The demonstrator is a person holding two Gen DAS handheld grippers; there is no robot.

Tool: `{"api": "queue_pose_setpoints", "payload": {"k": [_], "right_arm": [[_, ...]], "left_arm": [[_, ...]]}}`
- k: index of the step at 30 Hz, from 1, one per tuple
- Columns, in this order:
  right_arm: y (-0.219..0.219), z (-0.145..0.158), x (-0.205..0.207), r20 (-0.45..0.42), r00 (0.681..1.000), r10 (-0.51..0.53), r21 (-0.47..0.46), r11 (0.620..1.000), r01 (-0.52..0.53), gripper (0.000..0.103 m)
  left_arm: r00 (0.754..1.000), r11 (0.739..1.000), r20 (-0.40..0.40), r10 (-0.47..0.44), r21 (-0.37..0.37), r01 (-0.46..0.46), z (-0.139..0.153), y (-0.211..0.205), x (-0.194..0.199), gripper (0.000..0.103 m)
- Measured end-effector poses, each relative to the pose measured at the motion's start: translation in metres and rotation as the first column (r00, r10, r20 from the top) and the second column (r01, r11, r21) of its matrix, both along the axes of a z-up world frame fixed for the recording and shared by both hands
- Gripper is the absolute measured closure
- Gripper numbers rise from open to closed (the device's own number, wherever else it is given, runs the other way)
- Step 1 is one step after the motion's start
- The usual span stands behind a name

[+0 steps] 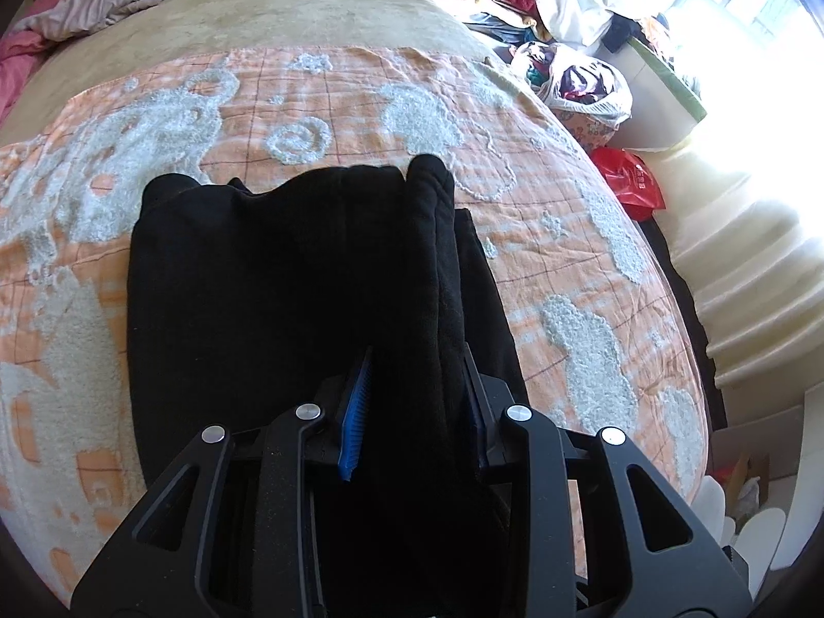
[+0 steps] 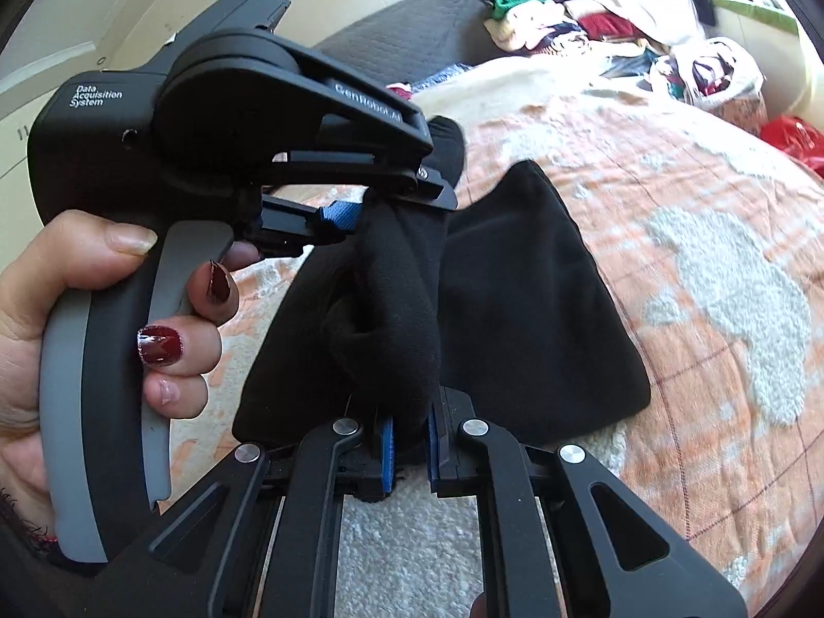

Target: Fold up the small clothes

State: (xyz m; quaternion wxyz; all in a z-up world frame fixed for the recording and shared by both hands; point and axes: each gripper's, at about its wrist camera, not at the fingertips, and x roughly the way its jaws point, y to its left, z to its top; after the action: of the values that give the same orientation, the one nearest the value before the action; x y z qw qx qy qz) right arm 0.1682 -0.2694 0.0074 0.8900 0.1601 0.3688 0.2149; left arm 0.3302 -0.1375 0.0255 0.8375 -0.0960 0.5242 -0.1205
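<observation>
Black garment (image 1: 288,278) between both grippers' pads

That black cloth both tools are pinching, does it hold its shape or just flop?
Probably floppy: the black garment sags and bunches between the left gripper and right gripper. It looks thick and fleecy, so likely not slippery against the blanket.

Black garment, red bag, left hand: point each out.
black garment (image 1: 288,278), left wrist view, flat middle of the cloth.
red plastic bag (image 1: 631,180), left wrist view, centre of the bag.
left hand (image 2: 46,329), right wrist view, back of the palm.
</observation>
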Motion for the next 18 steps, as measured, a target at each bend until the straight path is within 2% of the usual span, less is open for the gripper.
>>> {"api": "queue_pose_setpoints", "payload": {"k": [3,4,5,8,10,11,14,16,18], "right_arm": [[-0.009,-0.006,0.003,-0.038,0.999,-0.023,0.025,0.999,0.024,0.094],[-0.011,-0.008,0.003,-0.050,0.998,-0.030,0.029,0.999,0.031,0.093],[-0.015,-0.009,0.003,-0.061,0.997,-0.037,0.032,0.999,0.039,0.090],[-0.025,-0.016,0.003,-0.126,0.992,-0.022,0.097,0.995,0.034,0.072],[-0.032,-0.014,0.004,-0.141,0.990,0.005,0.144,0.989,0.015,0.070],[-0.036,-0.010,0.005,-0.135,0.991,0.011,0.166,0.986,0.011,0.065],[-0.041,0.001,0.019,-0.140,0.987,0.081,0.252,0.967,-0.044,0.036],[-0.037,0.003,0.036,-0.170,0.979,0.112,0.248,0.966,-0.068,0.032],[-0.029,0.003,0.056,-0.188,0.972,0.139,0.228,0.969,-0.095,0.032]], "left_arm": [[1.000,0.999,-0.020,-0.019,-0.029,0.019,-0.009,-0.007,0.005,0.076],[0.999,0.998,-0.022,-0.028,-0.051,0.027,-0.010,-0.007,0.005,0.067],[0.999,0.995,-0.013,-0.046,-0.090,0.044,-0.009,-0.007,0.002,0.059],[0.996,0.990,0.060,-0.063,-0.124,0.070,0.005,-0.001,-0.011,0.057],[0.993,0.992,0.112,-0.047,-0.115,0.060,0.017,0.014,-0.020,0.057],[0.990,0.995,0.139,-0.027,-0.096,0.041,0.022,0.026,-0.025,0.056],[0.983,1.000,0.184,0.024,-0.002,-0.024,0.023,0.057,-0.034,0.055],[0.979,0.997,0.194,0.055,0.048,-0.065,0.017,0.077,-0.038,0.055],[0.979,0.994,0.185,0.081,0.054,-0.092,0.008,0.094,-0.040,0.055]]}}
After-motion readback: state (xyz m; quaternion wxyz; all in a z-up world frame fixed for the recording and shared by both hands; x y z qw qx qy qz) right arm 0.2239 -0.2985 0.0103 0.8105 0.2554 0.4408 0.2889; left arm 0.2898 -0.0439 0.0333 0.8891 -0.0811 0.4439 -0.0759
